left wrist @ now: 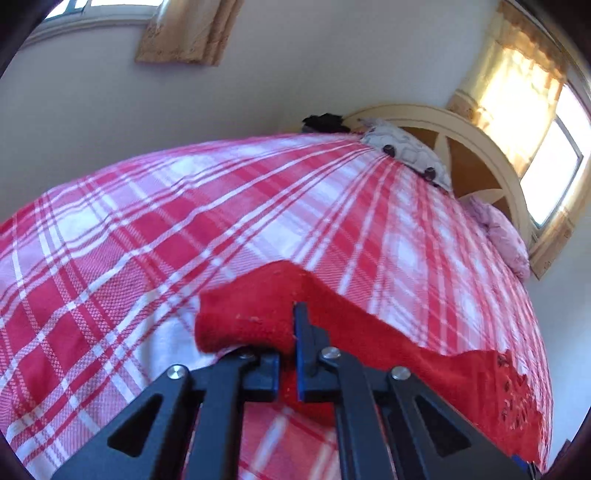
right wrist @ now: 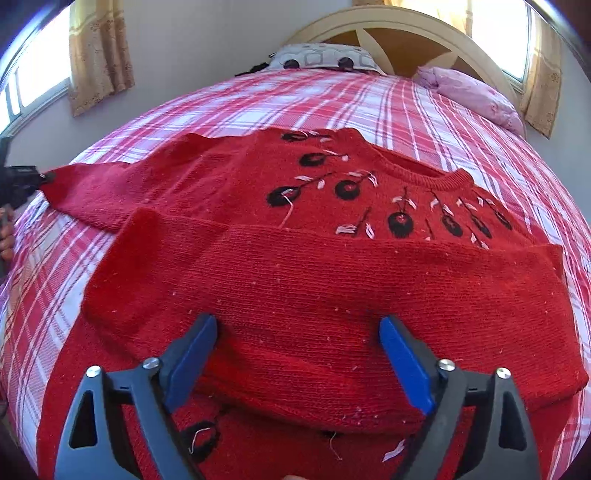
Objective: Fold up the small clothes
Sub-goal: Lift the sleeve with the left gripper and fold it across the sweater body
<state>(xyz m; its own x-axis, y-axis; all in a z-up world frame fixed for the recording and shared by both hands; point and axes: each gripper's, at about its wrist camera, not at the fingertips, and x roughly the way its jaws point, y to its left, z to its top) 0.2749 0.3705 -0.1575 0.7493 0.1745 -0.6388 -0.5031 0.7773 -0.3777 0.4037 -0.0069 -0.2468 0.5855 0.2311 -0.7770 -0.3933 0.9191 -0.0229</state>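
The red knitted sweater (right wrist: 295, 229) looks soft, limp and fairly thick. It should drape and bunch instead of holding a crease, so cuffs, hems and folded edges seem the best grips. It lies spread across the plaid bedspread (right wrist: 332, 96), neckline toward the headboard (right wrist: 388, 26), one sleeve folded across its body. The right gripper (right wrist: 297, 354) hangs spread wide just above that folded sleeve, gripping nothing. The left gripper (left wrist: 291, 354) is pressed together on the far sleeve's cuff (left wrist: 240, 317), near the bed's side edge.
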